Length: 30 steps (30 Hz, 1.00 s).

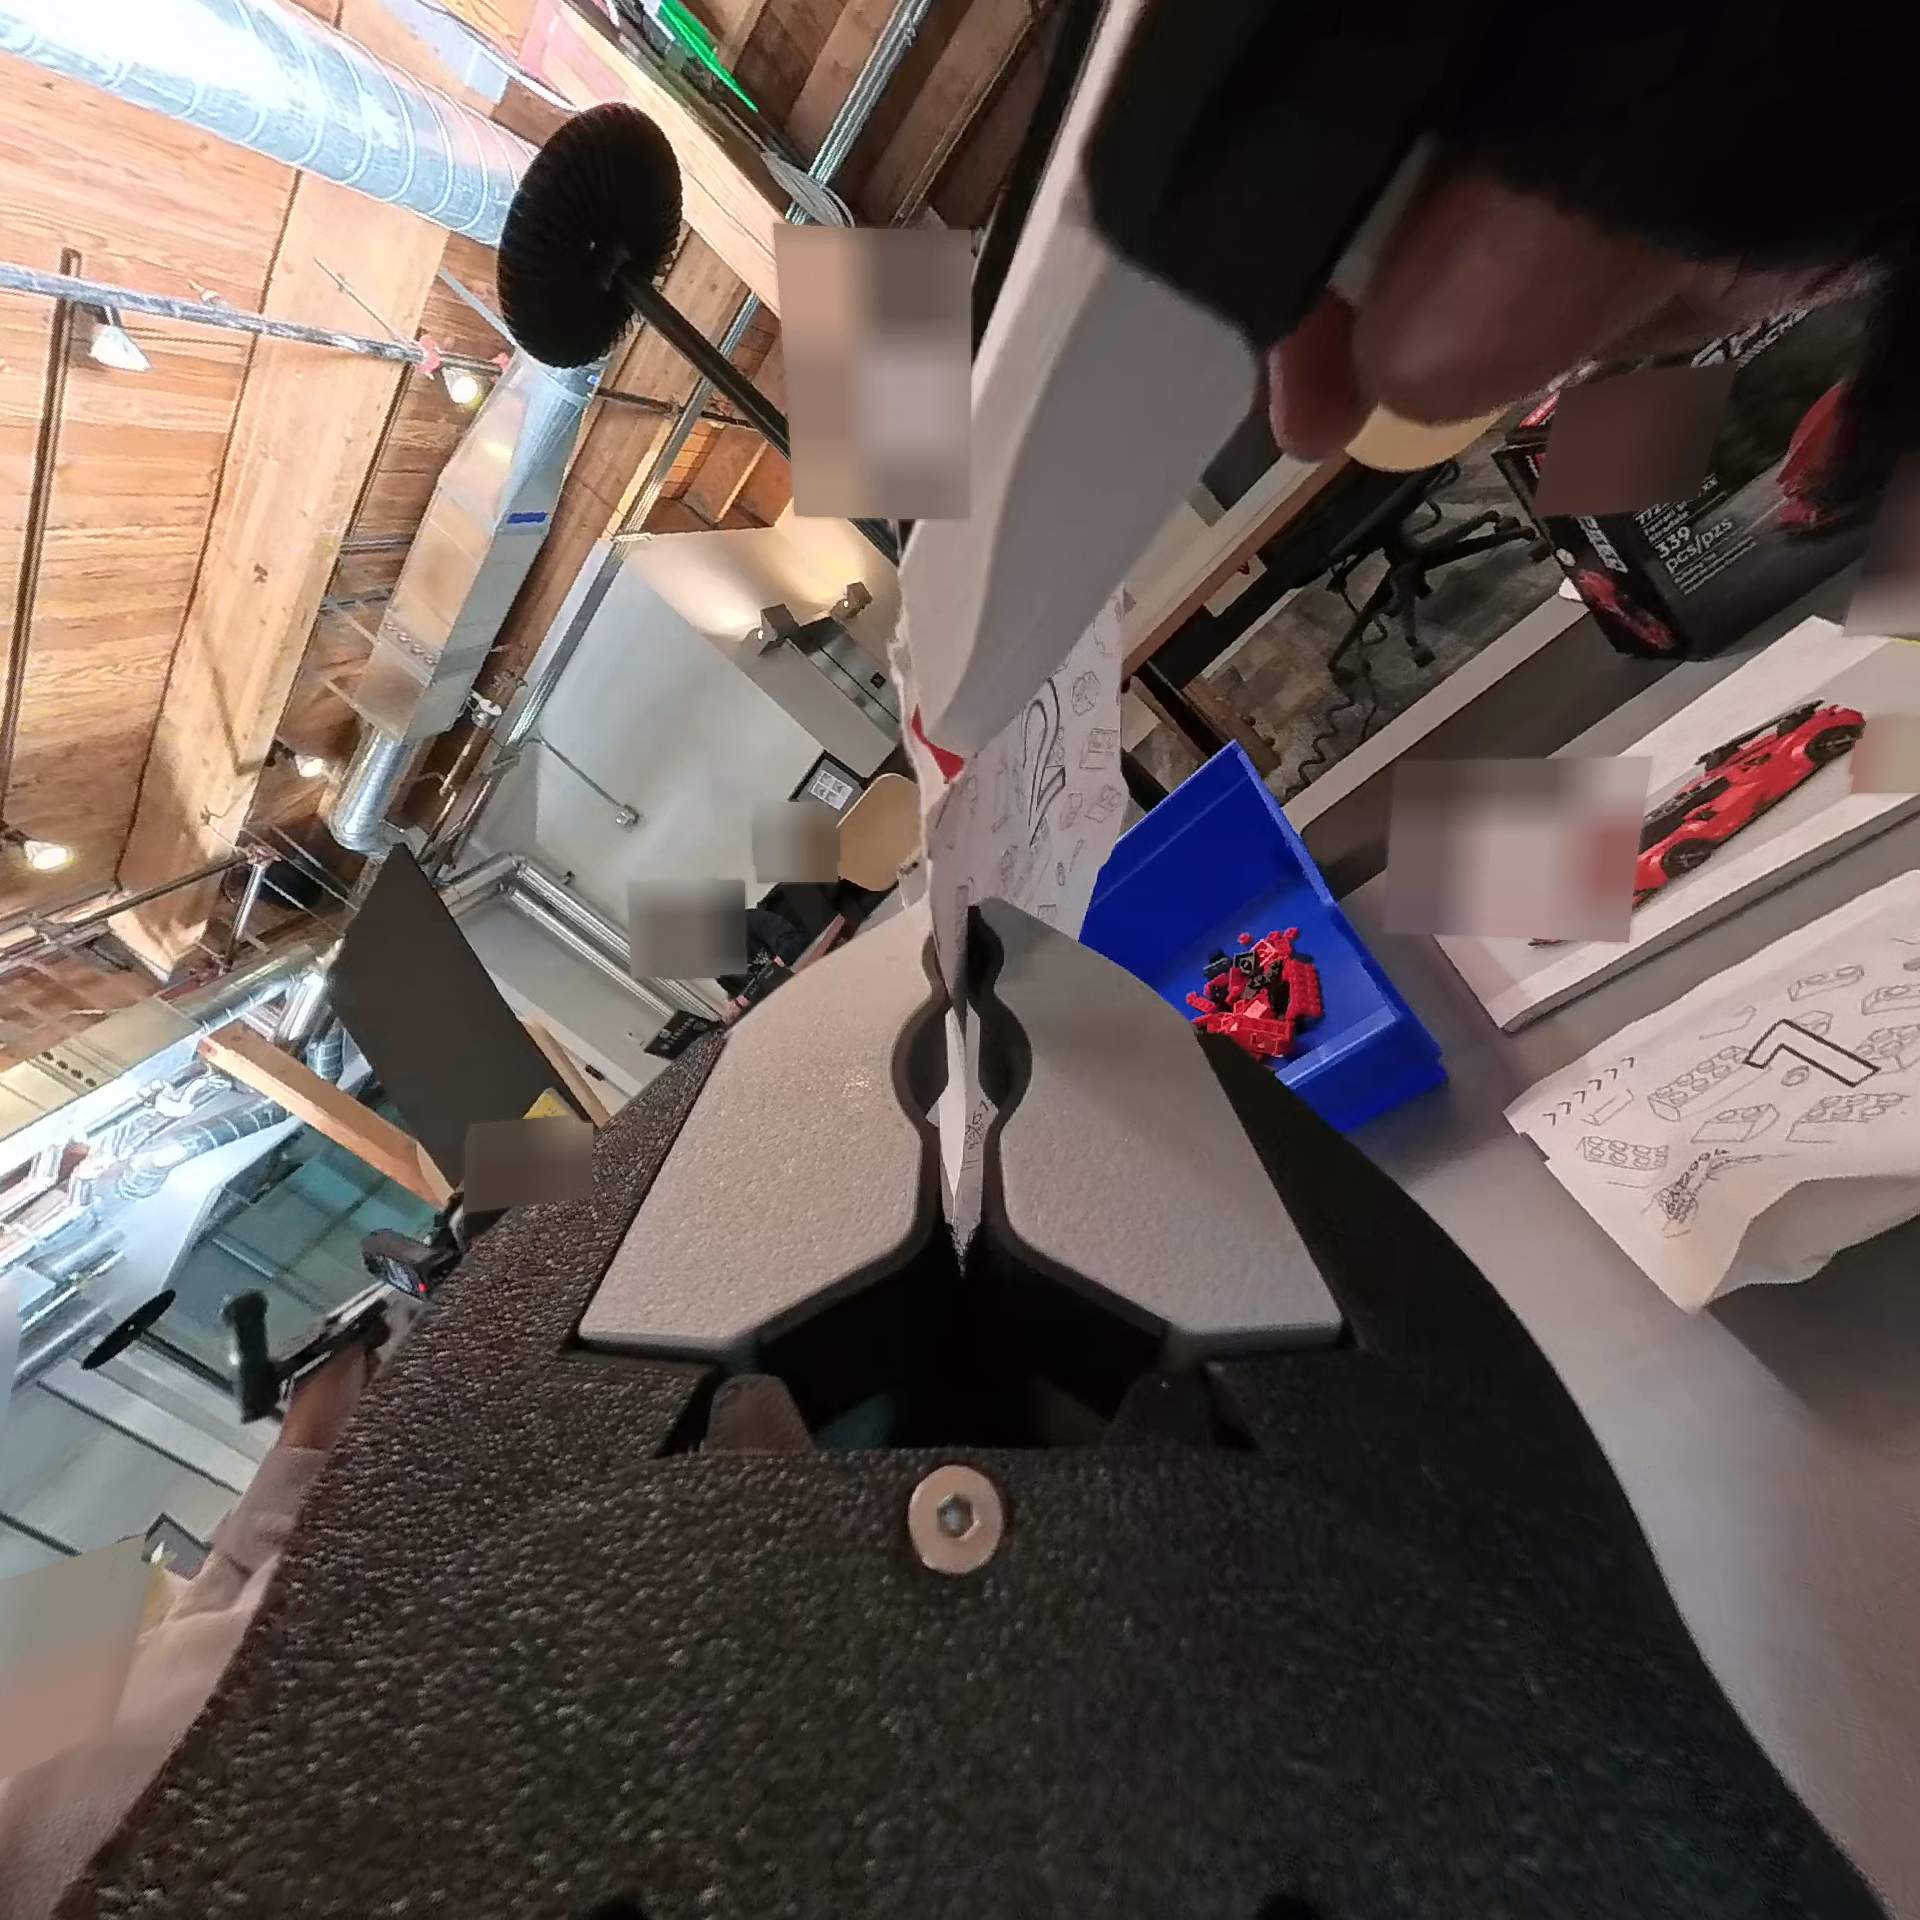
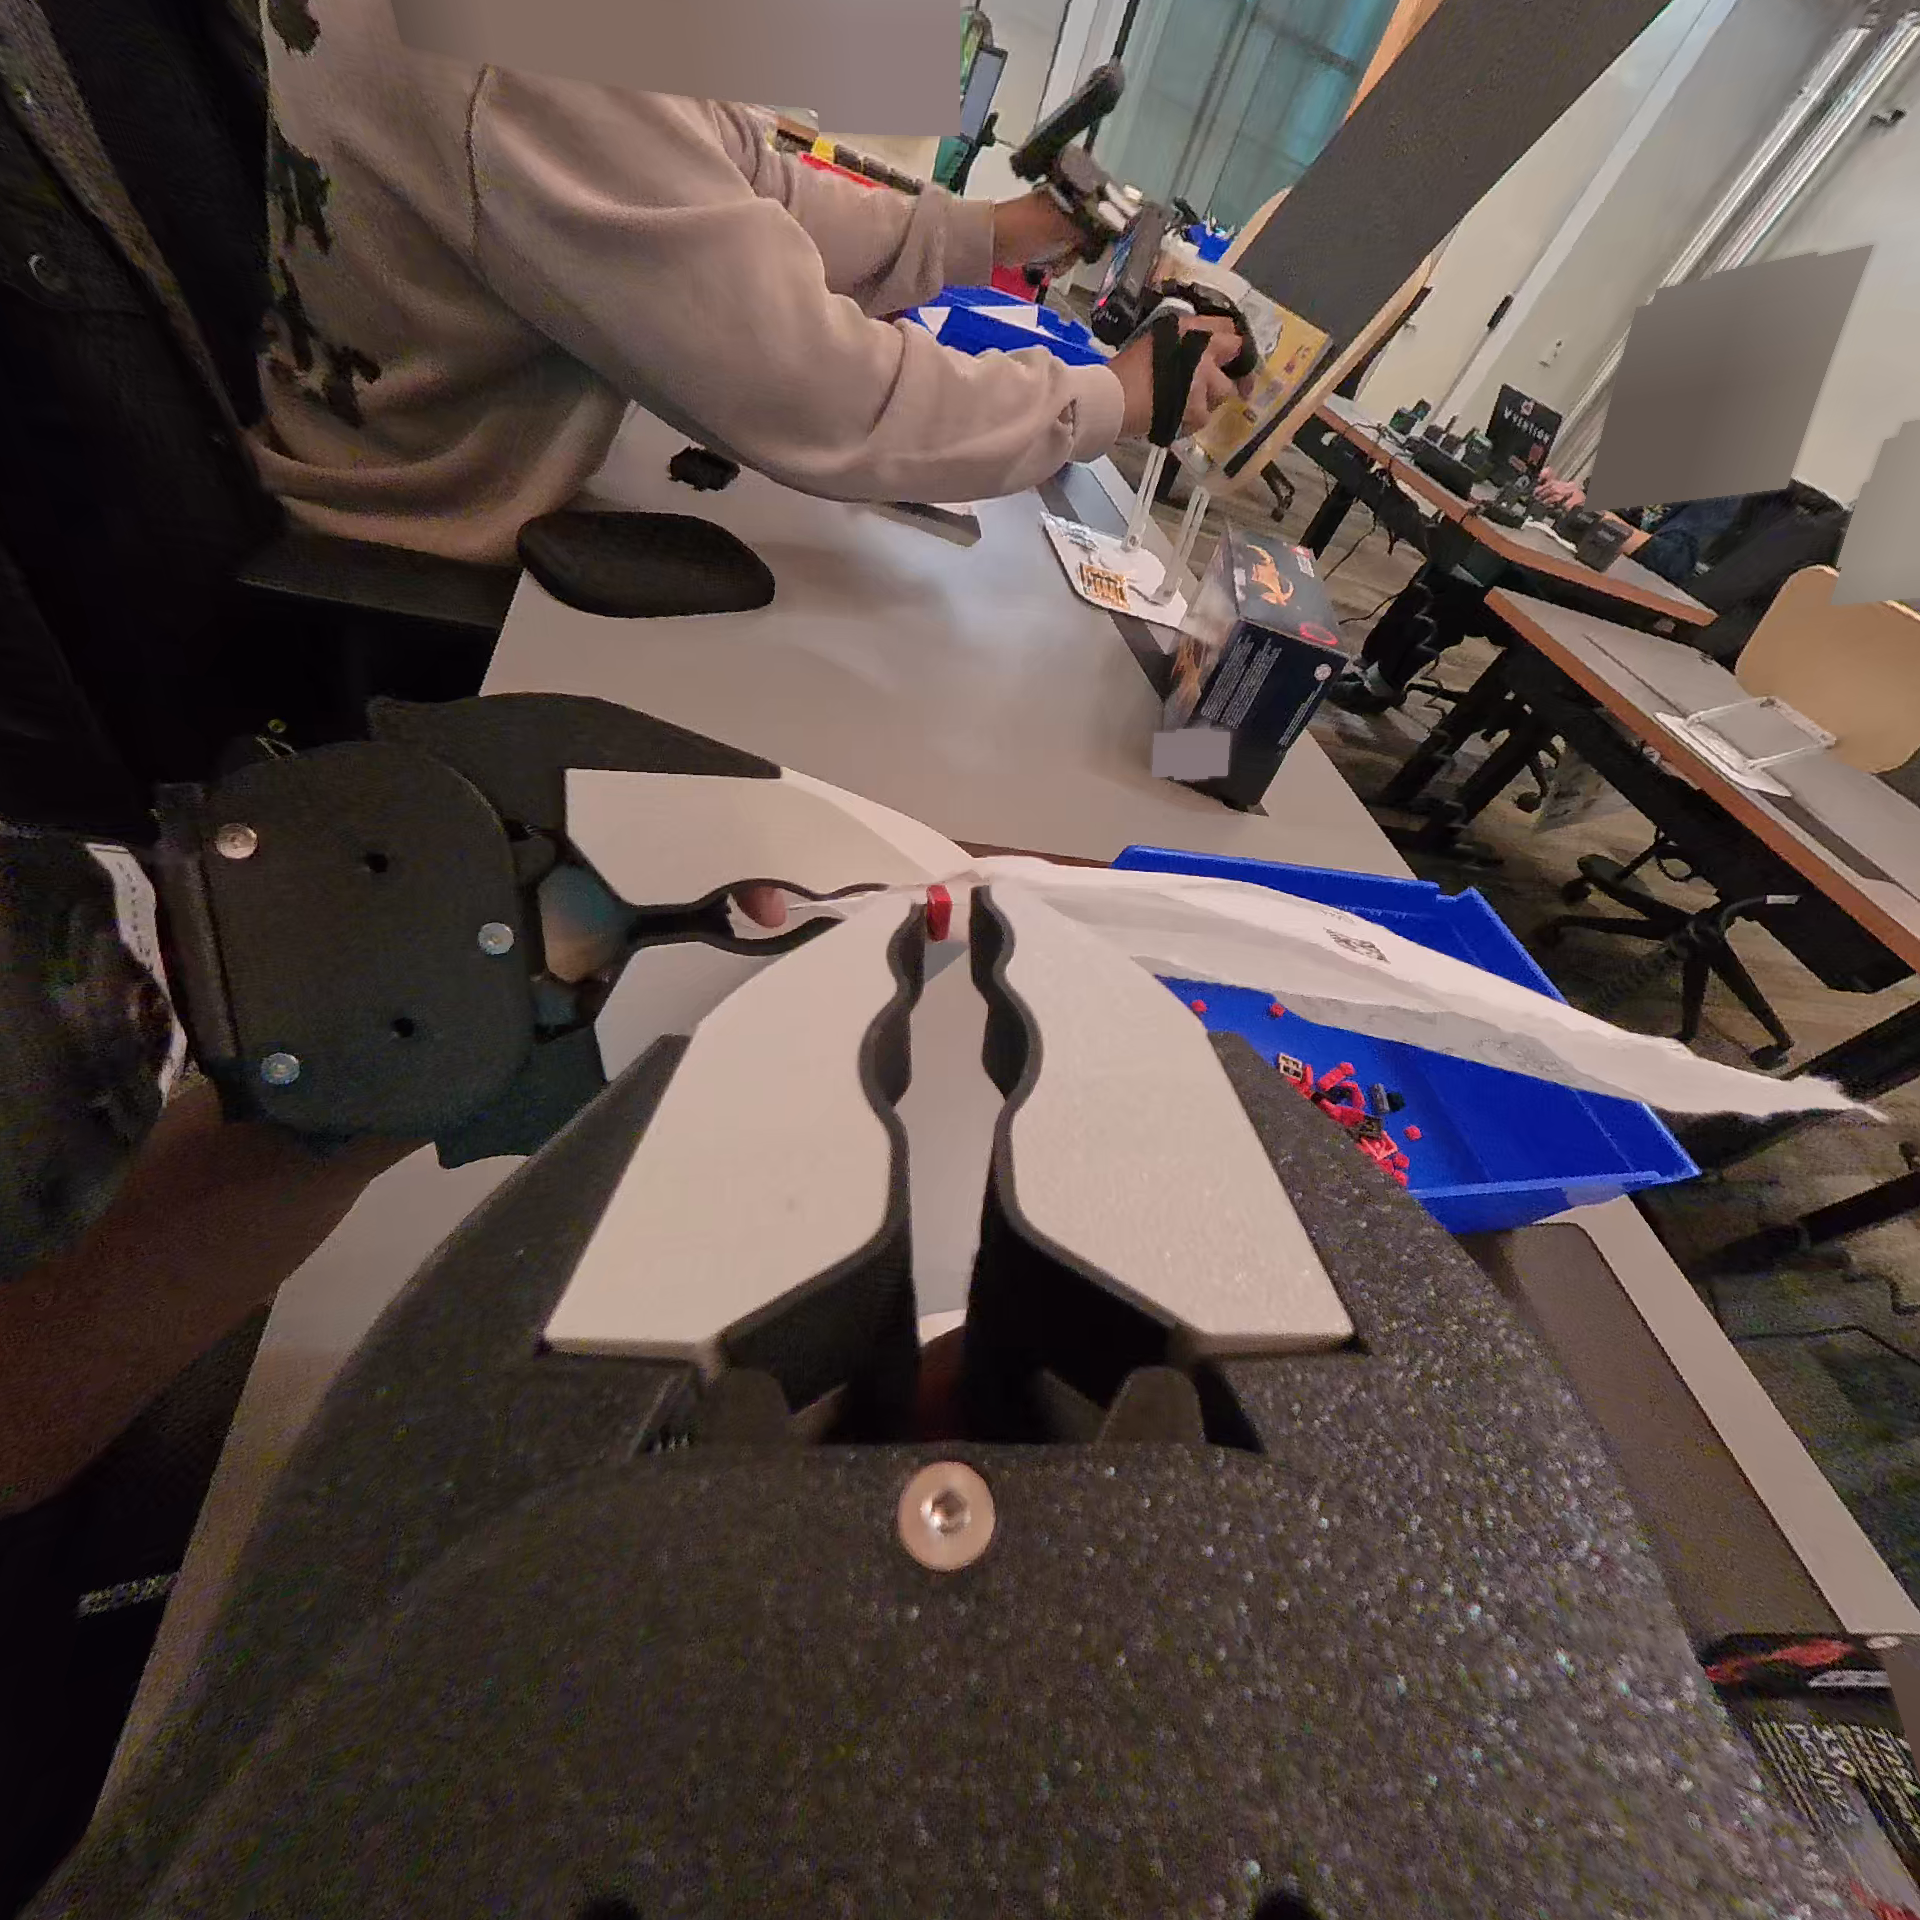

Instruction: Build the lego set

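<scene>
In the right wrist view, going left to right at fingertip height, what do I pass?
Left hand-held gripper, shut on the white paper bag → small red brick between the right hand-held gripper's fingertips → the bag stretching right → blue bin of red pieces.

Shared workshop-style office, industrial loft. Evidence: exposed wooden ceiling (image 1: 208, 436) with metal ductwork (image 1: 312, 114); rows of long grey desks (image 2: 935, 665); rolling office chairs (image 2: 1683, 935); dark divider panels (image 2: 1455, 145); blue parts bin (image 2: 1507, 1143) of small red bricks (image 1: 1257, 997).
</scene>
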### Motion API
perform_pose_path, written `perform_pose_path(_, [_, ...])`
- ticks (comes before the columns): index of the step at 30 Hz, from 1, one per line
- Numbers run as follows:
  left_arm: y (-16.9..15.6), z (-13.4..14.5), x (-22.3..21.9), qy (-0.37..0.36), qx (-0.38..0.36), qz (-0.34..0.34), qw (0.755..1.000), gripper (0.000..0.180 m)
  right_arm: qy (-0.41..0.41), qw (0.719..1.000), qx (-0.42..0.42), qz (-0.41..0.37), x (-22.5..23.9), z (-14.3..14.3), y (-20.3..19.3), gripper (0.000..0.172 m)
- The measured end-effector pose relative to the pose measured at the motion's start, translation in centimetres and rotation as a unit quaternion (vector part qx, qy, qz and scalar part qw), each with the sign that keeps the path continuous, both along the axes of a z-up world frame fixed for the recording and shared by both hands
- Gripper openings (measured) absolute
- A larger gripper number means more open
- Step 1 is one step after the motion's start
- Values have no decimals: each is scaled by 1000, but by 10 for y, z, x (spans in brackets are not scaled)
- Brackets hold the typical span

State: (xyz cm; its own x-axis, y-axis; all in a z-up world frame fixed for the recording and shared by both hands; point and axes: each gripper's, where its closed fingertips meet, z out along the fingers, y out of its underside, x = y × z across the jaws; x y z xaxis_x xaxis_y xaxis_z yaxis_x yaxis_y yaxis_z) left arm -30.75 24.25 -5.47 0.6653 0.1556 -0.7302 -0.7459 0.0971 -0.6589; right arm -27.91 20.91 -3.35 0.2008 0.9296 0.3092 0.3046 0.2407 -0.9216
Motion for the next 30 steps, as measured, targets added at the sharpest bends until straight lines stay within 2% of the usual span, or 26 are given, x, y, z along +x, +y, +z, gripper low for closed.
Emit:
perform_pose_path(6, [2, -3, 0, -8, -8, -3, 1000, 0, -7, 1000, 9, 9, 1, -1, 0, 3])
perform_pose_path(9, [2, -6, -11, -34, -7, -5, 999, 0, 15, 999, 2, 33, 4, 14, -1, 4])
perform_pose_path(11, [-1, -5, -21, -70, -3, -15, 997, 0, 34, 999, 5, 27, 10, 28, 12, 3])
perform_pose_path(13, [-4, -6, -32, -122, -5, -33, 992, 0, 44, 999, 3, -5, 15, 34, 46, 3])
perform_pose_path(15, [-9, -5, -46, -177, -2, -45, 983, 0, 9, 999, -23, -37, 14, 11, 93, 3])
perform_pose_path(18, [-17, -2, -62, -266, 12, -87, 960, 0, -61, 992, -95, -60, -6, -48, 160, 3])
perform_pose_path(20, [-24, 2, -70, -316, 27, -118, 941, 0, -103, 984, -130, -63, -22, -84, 189, 3])
perform_pose_path(22, [-30, 4, -78, -333, 35, -127, 934, 0, -130, 978, -146, -74, -34, -110, 211, 3])
perform_pose_path(26, [-32, 0, -86, -319, 29, -107, 941, 0, -184, 967, -149, -90, -45, -143, 236, 23])
perform_pose_path(30, [-30, -2, -86, -324, 26, -112, 939, 0, -196, 967, -131, -96, -45, -144, 247, 32])
